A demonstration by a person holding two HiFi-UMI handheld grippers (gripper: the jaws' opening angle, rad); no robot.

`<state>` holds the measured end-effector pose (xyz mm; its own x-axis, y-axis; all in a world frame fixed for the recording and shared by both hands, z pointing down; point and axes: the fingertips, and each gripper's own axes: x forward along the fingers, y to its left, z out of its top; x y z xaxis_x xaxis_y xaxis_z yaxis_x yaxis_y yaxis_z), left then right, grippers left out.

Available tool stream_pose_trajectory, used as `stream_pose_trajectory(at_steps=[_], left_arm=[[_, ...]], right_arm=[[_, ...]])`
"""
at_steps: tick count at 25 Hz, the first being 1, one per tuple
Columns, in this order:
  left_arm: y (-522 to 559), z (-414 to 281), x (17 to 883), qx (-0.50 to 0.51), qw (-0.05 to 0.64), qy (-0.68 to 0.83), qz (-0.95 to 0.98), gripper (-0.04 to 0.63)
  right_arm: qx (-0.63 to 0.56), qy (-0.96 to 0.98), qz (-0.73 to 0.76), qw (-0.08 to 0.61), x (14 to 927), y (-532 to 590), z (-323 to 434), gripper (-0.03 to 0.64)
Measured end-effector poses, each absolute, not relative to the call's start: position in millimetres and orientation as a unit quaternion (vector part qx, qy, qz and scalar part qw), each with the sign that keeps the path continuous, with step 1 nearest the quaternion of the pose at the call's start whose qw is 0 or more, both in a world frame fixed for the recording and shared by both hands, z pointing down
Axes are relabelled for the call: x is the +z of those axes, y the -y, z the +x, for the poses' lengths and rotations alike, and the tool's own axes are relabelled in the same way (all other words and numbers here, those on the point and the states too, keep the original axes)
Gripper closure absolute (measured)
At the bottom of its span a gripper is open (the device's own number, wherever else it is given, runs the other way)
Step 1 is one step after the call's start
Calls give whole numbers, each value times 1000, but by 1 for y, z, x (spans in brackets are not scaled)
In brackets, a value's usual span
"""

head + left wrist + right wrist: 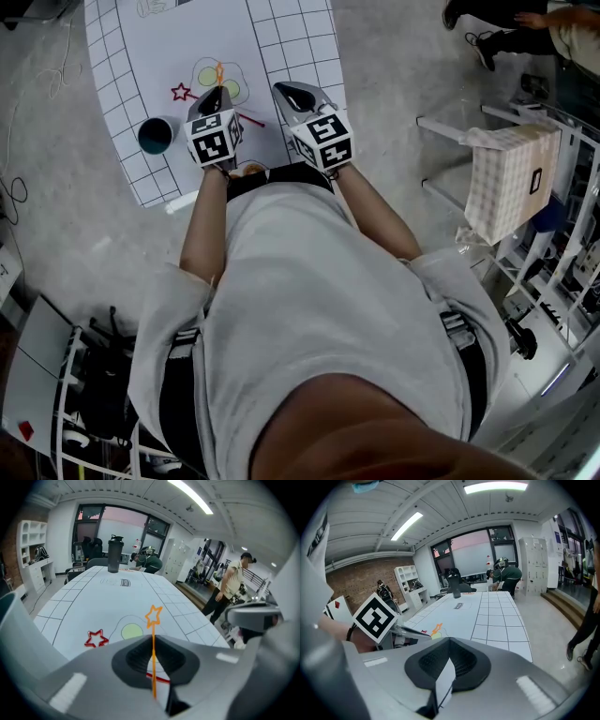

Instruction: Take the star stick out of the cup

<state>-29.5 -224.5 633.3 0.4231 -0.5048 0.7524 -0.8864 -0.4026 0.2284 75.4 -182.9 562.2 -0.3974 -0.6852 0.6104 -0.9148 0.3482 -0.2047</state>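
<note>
1. The left claw is clamped on the orange star stick, its star jutting past the tips.
2. Under that claw, a red star stick lies on the desk.
3. The cup stands apart to that claw's left, so the extraction looks done.
4. The right claw is closed on nothing and likely idle.

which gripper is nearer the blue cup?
Left. The left gripper, shut on the orange star stick, sits just right of the cup in the head view; the right gripper is farther right, beyond the left one.
</note>
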Motion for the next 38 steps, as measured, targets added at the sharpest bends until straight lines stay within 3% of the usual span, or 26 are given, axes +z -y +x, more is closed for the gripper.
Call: stream_pose_trajectory(at_steps=[7,10,13,17,22,38], left_arm=[[232,-46,642,294,327,497,748,577],[234,-50,641,289,327,512,740,514],[234,-52,633,274,325,520,741,508],[224,-52,618,257,321,520,749,514],[199,-55,585,221,292,538,759,592],[78,-64,470,91,171,644,740,592]], right_arm=[[264,793,502,223,563,177,75,617],[263,796,497,224,562,174,74,617],[259,802,490,225,561,172,72,617],[251,813,478,220,555,168,67,617],[228,835,456,206,538,159,55,617],[95,915,380,99,446,91,29,618]])
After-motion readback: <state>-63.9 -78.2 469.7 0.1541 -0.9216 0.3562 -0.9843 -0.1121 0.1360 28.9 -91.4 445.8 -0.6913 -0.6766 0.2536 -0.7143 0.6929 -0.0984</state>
